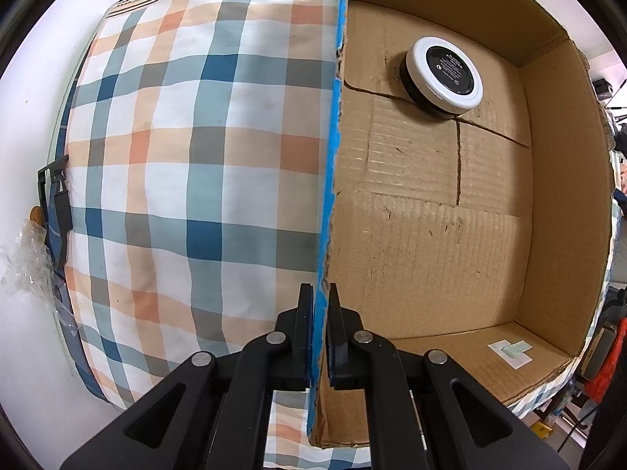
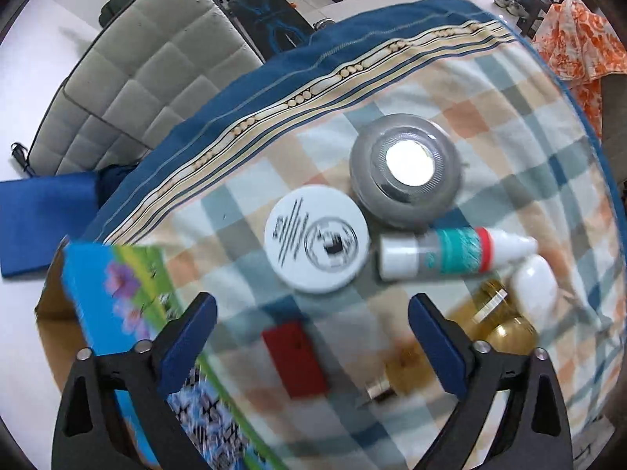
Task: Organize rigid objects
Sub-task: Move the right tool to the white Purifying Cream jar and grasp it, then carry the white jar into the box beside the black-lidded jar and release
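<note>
checked cloth (image 1: 203, 149) carries the cardboard box (image 1: 431, 235), its wall pinched by the left gripper (image 1: 322, 313), while the right gripper (image 2: 311, 325) hangs spread wide over a red block (image 2: 294, 358).

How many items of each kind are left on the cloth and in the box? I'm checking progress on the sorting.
Round jars and tins: 3 (black jar in the cardboard box; white tin; grey jar)
Spray bottle: 1
Amber glass bottles: 2 ()
White rounded item: 1
Red block: 1
Total: 8
</note>
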`<action>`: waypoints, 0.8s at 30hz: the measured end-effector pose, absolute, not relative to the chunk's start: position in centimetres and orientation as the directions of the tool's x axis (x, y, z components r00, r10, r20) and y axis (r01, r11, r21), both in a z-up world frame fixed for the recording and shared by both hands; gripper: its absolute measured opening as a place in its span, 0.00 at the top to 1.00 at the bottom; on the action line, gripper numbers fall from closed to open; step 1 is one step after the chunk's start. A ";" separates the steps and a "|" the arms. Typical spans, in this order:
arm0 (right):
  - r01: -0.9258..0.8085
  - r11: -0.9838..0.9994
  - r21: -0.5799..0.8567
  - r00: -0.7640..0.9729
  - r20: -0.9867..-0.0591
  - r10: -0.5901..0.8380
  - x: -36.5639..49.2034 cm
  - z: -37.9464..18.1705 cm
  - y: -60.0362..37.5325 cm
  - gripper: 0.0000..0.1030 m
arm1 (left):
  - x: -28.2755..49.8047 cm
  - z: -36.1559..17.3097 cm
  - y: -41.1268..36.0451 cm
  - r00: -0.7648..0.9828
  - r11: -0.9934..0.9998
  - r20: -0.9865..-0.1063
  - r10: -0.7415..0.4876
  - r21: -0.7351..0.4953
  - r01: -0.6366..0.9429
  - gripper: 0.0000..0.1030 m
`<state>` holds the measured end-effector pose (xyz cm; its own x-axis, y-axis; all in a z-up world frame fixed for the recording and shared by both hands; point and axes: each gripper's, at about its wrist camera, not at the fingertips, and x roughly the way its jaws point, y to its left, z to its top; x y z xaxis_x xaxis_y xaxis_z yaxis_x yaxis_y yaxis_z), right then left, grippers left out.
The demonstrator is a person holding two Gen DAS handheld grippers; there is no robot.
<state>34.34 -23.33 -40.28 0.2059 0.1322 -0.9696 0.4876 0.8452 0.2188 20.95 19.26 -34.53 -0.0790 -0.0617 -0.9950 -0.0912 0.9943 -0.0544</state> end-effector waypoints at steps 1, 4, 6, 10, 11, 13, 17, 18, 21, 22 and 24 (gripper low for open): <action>0.495 0.843 0.212 0.202 -0.971 0.125 35.0 -41.0 -23.3 0.08 | 21.0 -34.6 19.2 -0.079 0.994 -0.995 -0.062 -0.054 -0.091 0.97; 0.493 0.845 0.207 0.191 -0.973 0.127 36.6 -42.8 -23.1 0.15 | 21.0 -34.7 19.3 -0.083 0.994 -0.994 -0.065 -0.057 -0.098 0.96; 0.492 0.853 0.173 0.164 -0.981 0.105 37.5 -43.8 -23.0 0.17 | 21.1 -34.7 19.3 -0.084 0.993 -0.994 -0.065 -0.057 -0.099 0.96; 0.497 0.858 0.126 0.154 -0.986 0.056 38.7 -45.0 -22.8 0.30 | 21.2 -34.8 19.3 -0.085 0.994 -0.994 -0.064 -0.055 -0.098 0.96; 0.477 0.872 0.110 0.152 -0.988 0.042 39.0 -44.9 -22.5 0.30 | 21.2 -34.8 19.4 -0.085 0.994 -0.994 -0.063 -0.055 -0.097 0.96; 0.447 0.889 0.097 0.129 -0.991 0.043 39.2 -45.1 -21.8 0.30 | 21.2 -34.9 19.4 -0.086 0.994 -0.994 -0.064 -0.056 -0.097 0.96; 0.403 0.911 0.092 0.047 -0.996 0.080 38.4 -45.7 -20.7 0.30 | 21.2 -34.9 19.4 -0.086 0.994 -0.994 -0.064 -0.056 -0.095 0.96; 0.386 0.918 0.089 0.021 -0.996 0.088 38.0 -45.8 -20.3 0.30 | 21.2 -34.9 19.4 -0.086 0.994 -0.994 -0.063 -0.055 -0.095 0.96; 0.347 0.935 0.077 -0.019 -0.996 0.090 37.1 -46.0 -19.4 0.30 | 21.1 -35.0 19.3 -0.087 0.994 -0.994 -0.064 -0.056 -0.094 0.96; 0.342 0.936 0.079 -0.026 -0.995 0.093 37.0 -46.2 -19.2 0.29 | 21.1 -35.1 19.4 -0.088 0.994 -0.994 -0.065 -0.057 -0.094 0.96; 0.352 0.932 0.083 -0.027 -0.995 0.098 37.1 -46.6 -19.4 0.29 | 21.2 -35.1 19.3 -0.088 0.994 -0.994 -0.066 -0.058 -0.096 0.96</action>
<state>37.11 -19.35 -46.59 -0.0269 0.0984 -0.9948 0.3521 0.9323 0.0827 21.16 19.35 -35.10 -0.0884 -0.0663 -0.9939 -0.0958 0.9937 -0.0578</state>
